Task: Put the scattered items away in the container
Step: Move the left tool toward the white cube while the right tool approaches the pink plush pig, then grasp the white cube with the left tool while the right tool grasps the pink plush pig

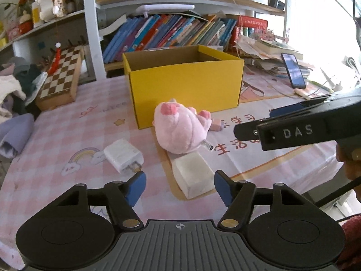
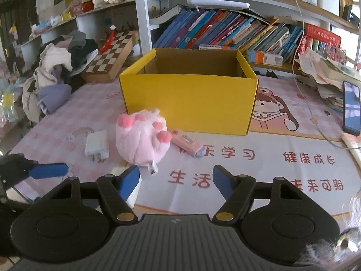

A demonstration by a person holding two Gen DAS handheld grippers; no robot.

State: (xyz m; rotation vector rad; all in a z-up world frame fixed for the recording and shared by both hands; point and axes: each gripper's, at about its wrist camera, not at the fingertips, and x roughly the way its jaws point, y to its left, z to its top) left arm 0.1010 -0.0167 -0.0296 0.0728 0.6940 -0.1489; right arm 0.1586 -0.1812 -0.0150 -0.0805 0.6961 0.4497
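Note:
An open yellow cardboard box [image 1: 185,85] [image 2: 189,103] stands on the pink tablecloth. In front of it lies a pink plush toy [image 1: 178,128] [image 2: 141,140]. A white charger [image 1: 123,155] [image 2: 97,145] is to its left and a small pink tube [image 1: 216,124] [image 2: 186,142] to its right. A white block [image 1: 191,176] [image 2: 116,170] lies nearest me. My left gripper [image 1: 179,185] is open, with the block between its blue pads but untouched. My right gripper [image 2: 176,180] is open over bare cloth, right of the plush. One of the left gripper's fingers [image 2: 48,170] shows at the left edge of the right wrist view.
A chessboard case [image 1: 61,79] and a heap of clothes [image 2: 56,72] sit at the left. A propped phone [image 1: 293,71] with a cable and a stack of papers [image 1: 266,49] stand at the right. A bookshelf [image 2: 225,33] runs behind the box.

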